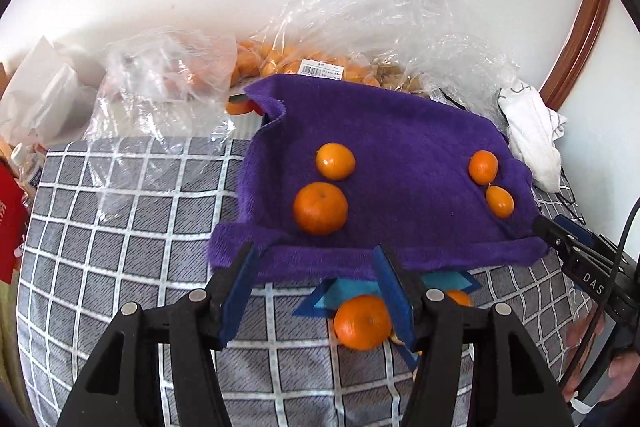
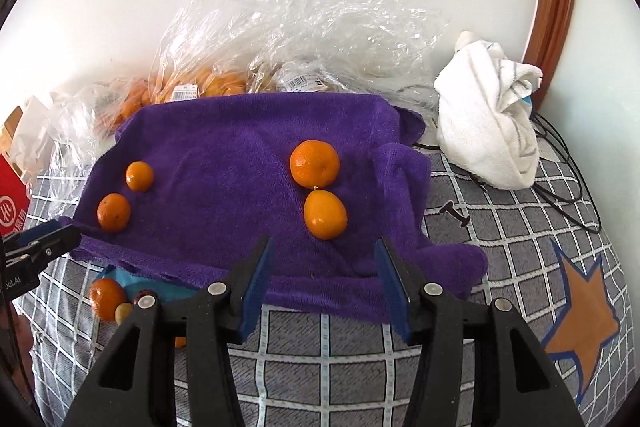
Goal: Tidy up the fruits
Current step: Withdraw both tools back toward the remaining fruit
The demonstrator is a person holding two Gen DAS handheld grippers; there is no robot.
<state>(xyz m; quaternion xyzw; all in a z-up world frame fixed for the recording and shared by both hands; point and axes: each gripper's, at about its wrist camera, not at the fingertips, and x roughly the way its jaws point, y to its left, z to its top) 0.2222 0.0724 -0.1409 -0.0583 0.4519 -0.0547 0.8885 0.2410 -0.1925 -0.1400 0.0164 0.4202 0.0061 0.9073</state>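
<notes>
two downward wrist views, shared purple towel (image 1: 400, 147)

The left gripper's (image 1: 314, 263) right finger (image 1: 394, 291) covers part of the orange (image 1: 360, 323) lying just beyond it, and a second orange (image 1: 460, 297) behind that finger shows only as a sliver. The purple towel (image 1: 400, 155) hides most of a blue shape (image 1: 344, 297) at its near edge. Far beyond the fingertips, crinkled plastic bags (image 2: 288, 39) veil their fruit, and the labels (image 1: 320, 70) are too small to read. The right gripper (image 1: 560, 239) is cut off by the frame's edge.
</notes>
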